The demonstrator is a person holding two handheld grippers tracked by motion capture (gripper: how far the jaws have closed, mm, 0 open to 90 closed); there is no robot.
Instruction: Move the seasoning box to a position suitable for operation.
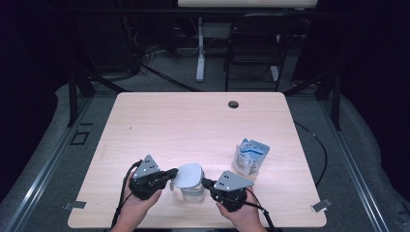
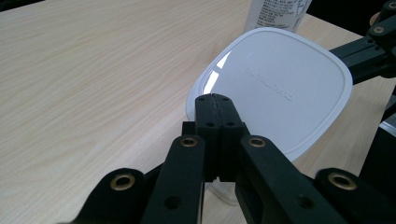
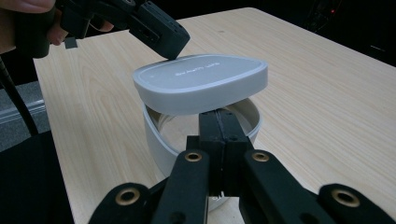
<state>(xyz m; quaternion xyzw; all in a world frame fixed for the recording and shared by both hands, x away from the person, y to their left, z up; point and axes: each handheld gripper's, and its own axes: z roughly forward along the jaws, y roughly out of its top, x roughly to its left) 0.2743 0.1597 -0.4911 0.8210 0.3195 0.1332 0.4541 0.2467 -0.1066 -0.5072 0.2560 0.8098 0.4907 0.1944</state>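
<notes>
A white rounded-square lid (image 1: pixel 187 175) hangs tilted just above a translucent white container (image 1: pixel 192 191) near the table's front edge. My left gripper (image 1: pixel 171 176) is shut on the lid's left edge; in the left gripper view its jaws (image 2: pixel 215 99) meet on the rim of the lid (image 2: pixel 280 84). My right gripper (image 1: pixel 205 182) comes in from the right. In the right gripper view it (image 3: pixel 224 114) is shut on the near wall of the container (image 3: pixel 159 140), under the raised lid (image 3: pixel 201 81). The left gripper (image 3: pixel 170 44) touches the lid's far side there.
A blue and white pouch (image 1: pixel 250 157) stands upright to the right of the container, close to my right gripper. The light wooden table (image 1: pixel 169 121) has a cable hole (image 1: pixel 233 104) at its far edge. A chair (image 1: pixel 256 43) stands beyond the table.
</notes>
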